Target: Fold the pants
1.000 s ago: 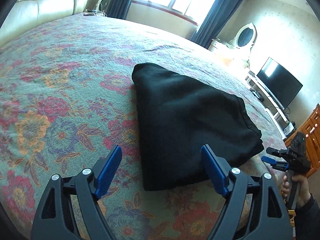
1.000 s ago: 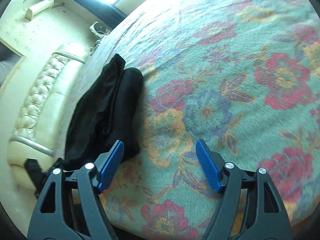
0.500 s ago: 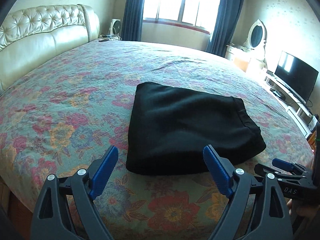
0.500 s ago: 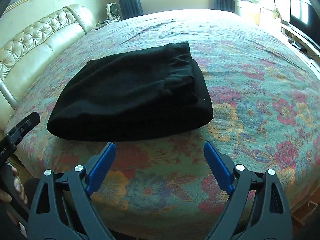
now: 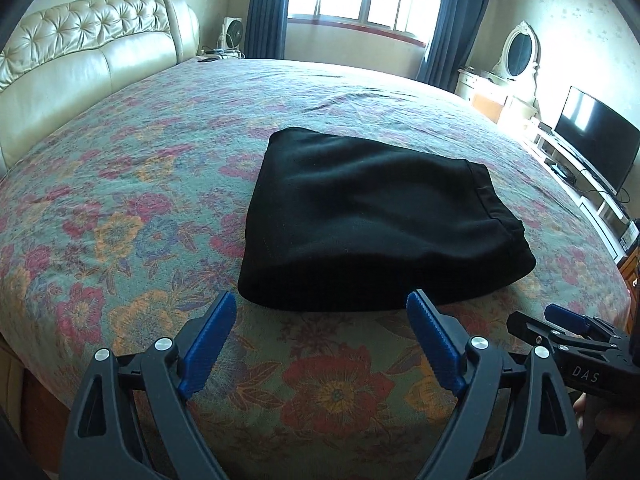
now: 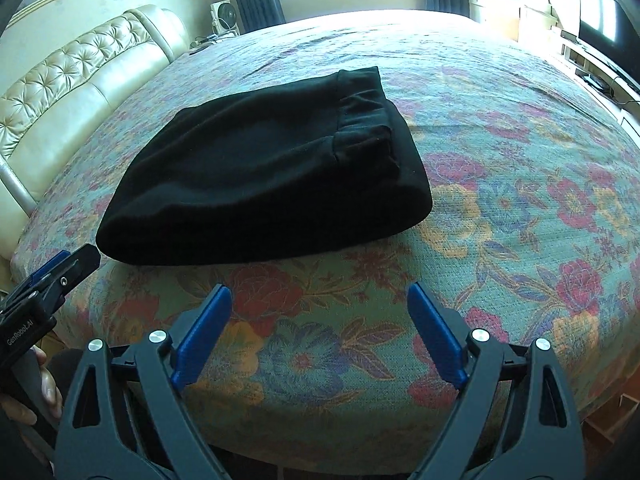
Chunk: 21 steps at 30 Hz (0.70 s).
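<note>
Pants (image 5: 372,220) lie folded into a black bundle on the floral bed (image 5: 120,200), waistband on the TV side (layer count probably several, hard to tell). Left gripper (image 5: 322,322) and right gripper (image 6: 320,312) both hover short of the near edge, jaws spread after just opening, nothing between them.

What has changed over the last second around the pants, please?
Both grippers have pulled back from the pants toward the bed's near edge. The left gripper and right gripper have just been opening, with nothing between the fingers. The pants stay folded on the bedspread.
</note>
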Motion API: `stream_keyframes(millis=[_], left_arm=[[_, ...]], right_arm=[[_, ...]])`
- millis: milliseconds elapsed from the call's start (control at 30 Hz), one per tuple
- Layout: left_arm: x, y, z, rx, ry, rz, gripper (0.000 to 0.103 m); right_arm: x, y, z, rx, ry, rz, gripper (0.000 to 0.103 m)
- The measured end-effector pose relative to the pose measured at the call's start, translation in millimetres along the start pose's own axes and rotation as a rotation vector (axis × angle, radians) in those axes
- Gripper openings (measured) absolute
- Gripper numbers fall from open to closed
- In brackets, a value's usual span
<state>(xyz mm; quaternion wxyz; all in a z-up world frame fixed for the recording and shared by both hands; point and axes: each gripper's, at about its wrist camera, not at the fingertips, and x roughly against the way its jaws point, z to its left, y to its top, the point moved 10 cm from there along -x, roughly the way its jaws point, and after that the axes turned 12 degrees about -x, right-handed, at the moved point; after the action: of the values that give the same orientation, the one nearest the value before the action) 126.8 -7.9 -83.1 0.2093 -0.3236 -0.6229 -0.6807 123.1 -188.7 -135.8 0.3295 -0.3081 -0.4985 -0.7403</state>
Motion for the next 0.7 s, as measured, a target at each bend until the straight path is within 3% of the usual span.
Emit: stream_keyframes(millis=[700], left_arm=[[-5.4, -4.4, 3.3, 0.001, 0.006, 0.028, 0.086]], right_arm=[[-3.7, -6.2, 1.6, 0.003, -0.007, 0.021, 0.09]])
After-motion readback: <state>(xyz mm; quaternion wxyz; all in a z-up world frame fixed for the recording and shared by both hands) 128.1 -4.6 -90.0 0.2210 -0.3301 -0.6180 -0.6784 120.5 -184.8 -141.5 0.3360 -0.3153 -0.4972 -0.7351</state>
